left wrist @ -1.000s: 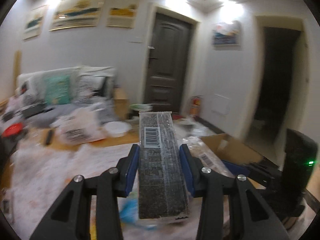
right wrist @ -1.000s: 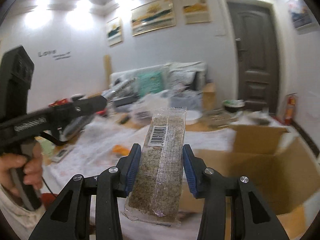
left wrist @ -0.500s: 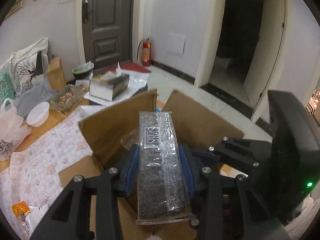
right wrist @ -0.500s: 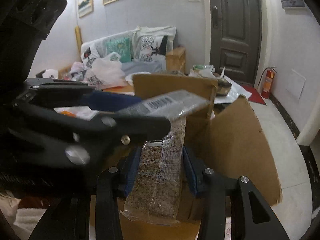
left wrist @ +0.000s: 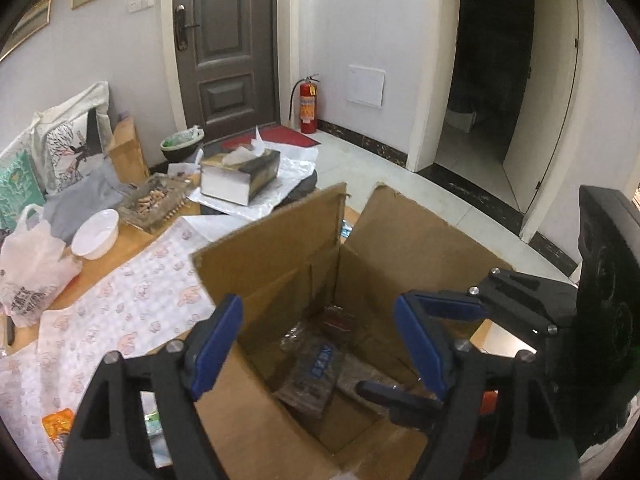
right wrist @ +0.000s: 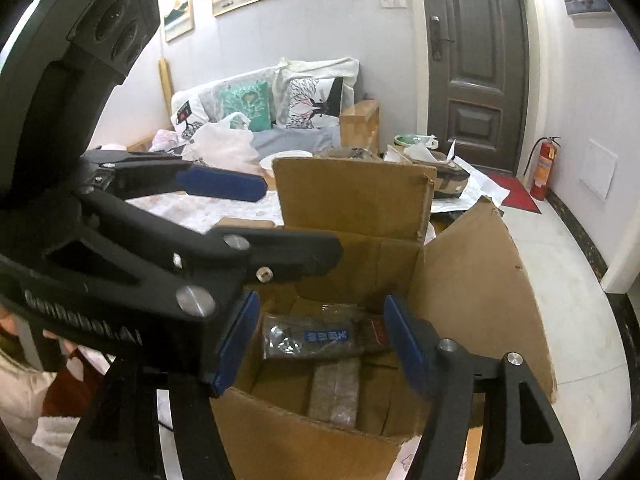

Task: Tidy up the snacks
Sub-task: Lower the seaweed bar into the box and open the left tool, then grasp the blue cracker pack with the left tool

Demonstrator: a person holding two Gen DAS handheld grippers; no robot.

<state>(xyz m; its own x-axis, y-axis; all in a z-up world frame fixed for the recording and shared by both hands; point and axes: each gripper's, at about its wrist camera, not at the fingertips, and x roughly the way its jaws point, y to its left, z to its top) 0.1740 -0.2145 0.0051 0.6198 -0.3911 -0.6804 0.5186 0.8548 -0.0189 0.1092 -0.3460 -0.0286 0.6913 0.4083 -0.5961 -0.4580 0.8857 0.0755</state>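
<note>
An open cardboard box (left wrist: 280, 264) (right wrist: 352, 196) stands on the table's right end. Inside lie a dark snack pack with a blue label (left wrist: 316, 372) (right wrist: 316, 338), a lighter grain bar pack (right wrist: 334, 394) and a red-labelled pack (left wrist: 338, 320). My left gripper (left wrist: 320, 344) is open and empty above the box; it also crosses the right wrist view (right wrist: 264, 216). My right gripper (right wrist: 324, 344) is open and empty over the box, and it shows at the right of the left wrist view (left wrist: 436, 304).
A flowered cloth (left wrist: 120, 304) covers the table. A white bowl (left wrist: 95, 234), a plastic bag (left wrist: 28, 264), a tissue box (left wrist: 240, 176) and a tray of snacks (left wrist: 154, 202) stand behind. An orange packet (left wrist: 58, 420) lies at lower left. A sofa with cushions (right wrist: 260, 108) is beyond.
Both grippers have opened and let go of their snack packs, which now lie in the box. Before that, both moved from over the table to above the box.
</note>
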